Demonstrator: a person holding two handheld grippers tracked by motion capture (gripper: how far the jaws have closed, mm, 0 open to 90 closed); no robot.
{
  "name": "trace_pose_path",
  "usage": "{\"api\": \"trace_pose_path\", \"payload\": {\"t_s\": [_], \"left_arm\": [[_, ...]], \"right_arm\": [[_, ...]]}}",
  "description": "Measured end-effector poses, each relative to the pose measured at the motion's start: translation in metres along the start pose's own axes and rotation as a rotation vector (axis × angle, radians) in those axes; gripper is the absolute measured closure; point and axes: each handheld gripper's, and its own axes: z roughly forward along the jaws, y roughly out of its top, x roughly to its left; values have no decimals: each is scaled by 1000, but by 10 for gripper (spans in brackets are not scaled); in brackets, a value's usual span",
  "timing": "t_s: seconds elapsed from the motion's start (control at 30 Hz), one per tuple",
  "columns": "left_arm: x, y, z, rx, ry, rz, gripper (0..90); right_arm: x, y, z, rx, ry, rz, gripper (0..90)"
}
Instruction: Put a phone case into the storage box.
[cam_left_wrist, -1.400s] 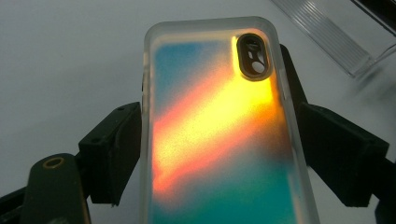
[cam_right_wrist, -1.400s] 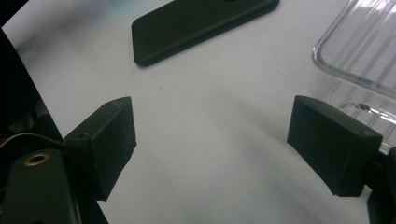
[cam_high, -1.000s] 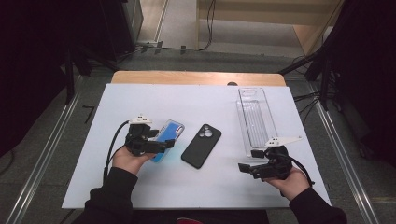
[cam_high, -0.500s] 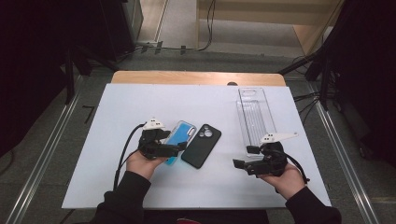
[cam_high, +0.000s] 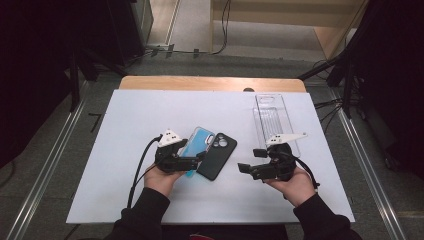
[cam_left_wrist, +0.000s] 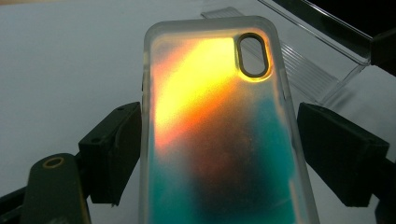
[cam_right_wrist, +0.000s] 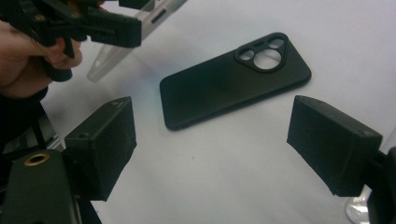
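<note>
Left hand (cam_high: 161, 179) comes in from the near edge of the desk (cam_high: 125, 115), left of centre, carrying the left gripper (cam_high: 196, 161); its cable loops back toward the sleeve. In the left gripper view a translucent phone case (cam_left_wrist: 219, 135), teal with an orange-yellow sheen and an oval camera cut-out near its far end, sits between the two jaws; left jaw lies against the case's edge, right jaw stands a little clear of the other edge, so a firm pinch is not confirmed; jaws spread wide. From above, the case (cam_high: 198, 141) looks pale blue, angled toward the far edge, its near end at the gripper.

Just right of it, touching or nearly so, a black phone (cam_high: 217, 155) lies back-up on the white surface near the desk's middle, camera ring toward the far edge; the right gripper view has it (cam_right_wrist: 233, 79) flat and untouched ahead of the jaws.

Right gripper (cam_high: 246, 169), held in the right hand (cam_high: 294, 184), points left toward the phone; jaws spread, nothing between them.

A clear plastic tray (cam_high: 274, 120) lies along the right edge, toward the far corner.
</note>
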Motion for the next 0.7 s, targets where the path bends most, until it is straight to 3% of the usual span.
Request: {"api": "trace_pose_path", "payload": {"t_s": [0.17, 0.3, 0.7], "left_arm": [[-3, -5, 2, -39, 7, -1, 169], [-4, -6, 4, -43, 4, 1, 169], [-13, -8, 4, -133, 13, 39, 169]], "right_arm": [[4, 13, 6, -18, 11, 15, 138], [5, 22, 11, -22, 17, 24, 138], [8, 44, 22, -44, 32, 43, 138]]}}
